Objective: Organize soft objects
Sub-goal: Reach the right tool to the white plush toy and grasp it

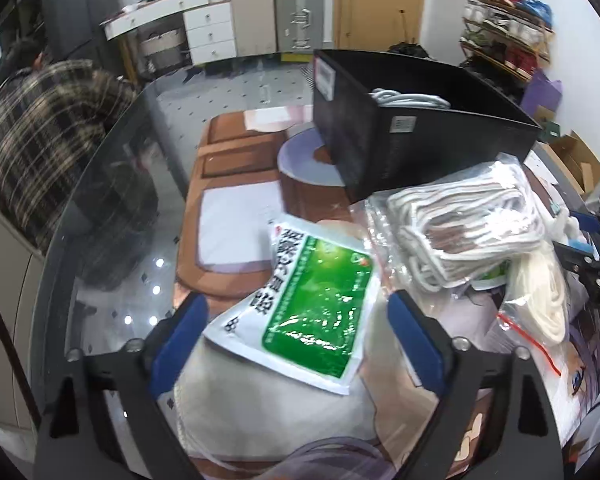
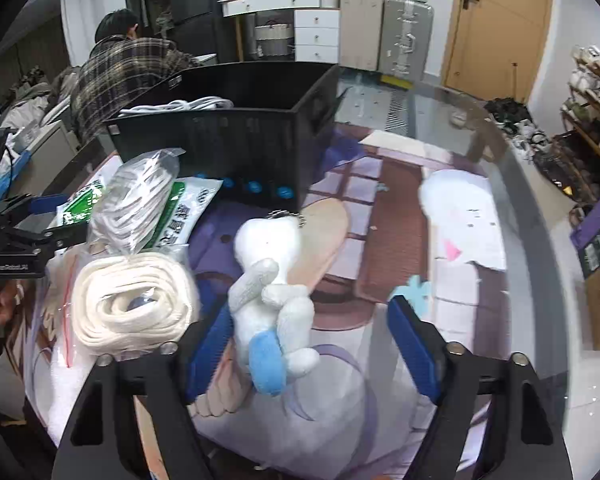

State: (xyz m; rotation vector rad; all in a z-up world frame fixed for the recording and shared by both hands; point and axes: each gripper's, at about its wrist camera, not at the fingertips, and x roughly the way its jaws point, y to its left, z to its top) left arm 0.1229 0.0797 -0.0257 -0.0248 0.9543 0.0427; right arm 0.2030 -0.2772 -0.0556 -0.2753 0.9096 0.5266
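Soft goods crowd a round glass table (image 1: 100, 200) covered by a printed mat (image 1: 228, 148). The left gripper (image 1: 296, 332) hangs over a green and white packet (image 1: 316, 308), which lies flat on a pale folded cloth (image 1: 260, 408); the blue pads (image 1: 182, 332) stand on either side of the packet with space between, so the jaws are apart and grasp nothing. Just right of the packet, a clear bag of white and brown cord (image 1: 468, 228) rests against the front corner of a black bin (image 1: 420, 140), and a bagged coil of cream rope (image 1: 540, 296) lies beside it. White cable (image 1: 408, 98) shows inside the bin.

The right gripper (image 2: 312, 344) is lowered around a white plush toy (image 2: 274, 280) with a blue foot, which lies on the mat just in front of the bin (image 2: 228, 136). The toy sits close to the left-hand pad (image 2: 212, 344), and whether that pad touches it cannot be told; the other pad stands clear, so the toy is not clamped. To its left are the cream rope coil (image 2: 132, 300), the cord bag (image 2: 140, 204) and a green and white packet (image 2: 180, 208) partly under that bag.

A person in a plaid shirt (image 2: 128, 68) sits behind the table, facing away. Drawers (image 2: 316, 36) and suitcases (image 2: 404, 36) line the far wall beside a wooden door (image 2: 496, 24).
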